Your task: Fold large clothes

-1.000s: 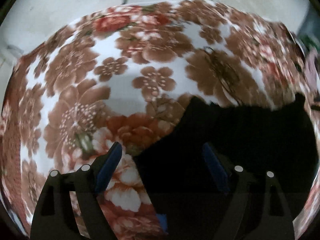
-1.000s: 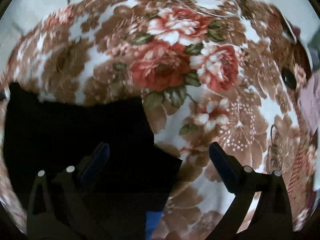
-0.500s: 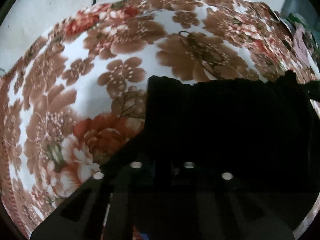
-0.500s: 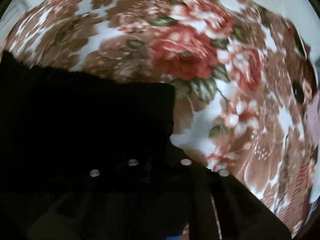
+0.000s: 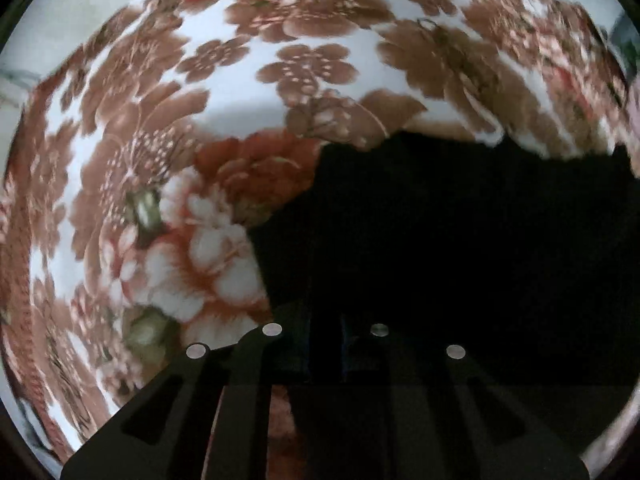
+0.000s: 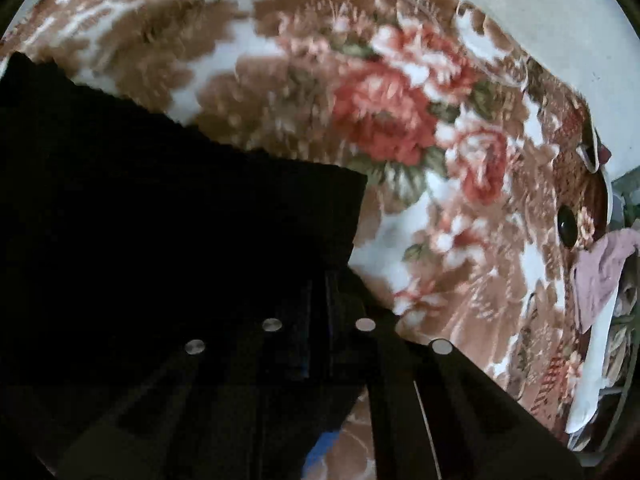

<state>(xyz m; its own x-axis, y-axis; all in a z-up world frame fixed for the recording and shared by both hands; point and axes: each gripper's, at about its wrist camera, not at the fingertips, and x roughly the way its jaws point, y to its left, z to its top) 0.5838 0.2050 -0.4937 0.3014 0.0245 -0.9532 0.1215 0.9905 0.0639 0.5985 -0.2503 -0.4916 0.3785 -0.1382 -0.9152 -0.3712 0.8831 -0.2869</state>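
Fingers, left wrist view: left gripper [image 5: 324, 344] had its jaws drawn nearly together and just easing apart, with black cloth between them; the pads pressed on a fold of the black garment [image 5: 460, 248] near its left corner.
Garment, left wrist view: dark and flat, it lay on the floral blanket [image 5: 224, 128], filling the right and lower part of the view, its top edge running off to the right.
Fingers, right wrist view: right gripper [image 6: 318, 320] was fully closed on the garment's right corner.
Garment, right wrist view: it spread to the left over the blanket; a pink cloth [image 6: 600, 264] sat well apart at the blanket's far right edge.
Hedge: black on black hid the pads, so the depth of each bite was probably shallow, not certain.
Doing the step well: both corners should rise together, level and taut, before being carried over for the fold.
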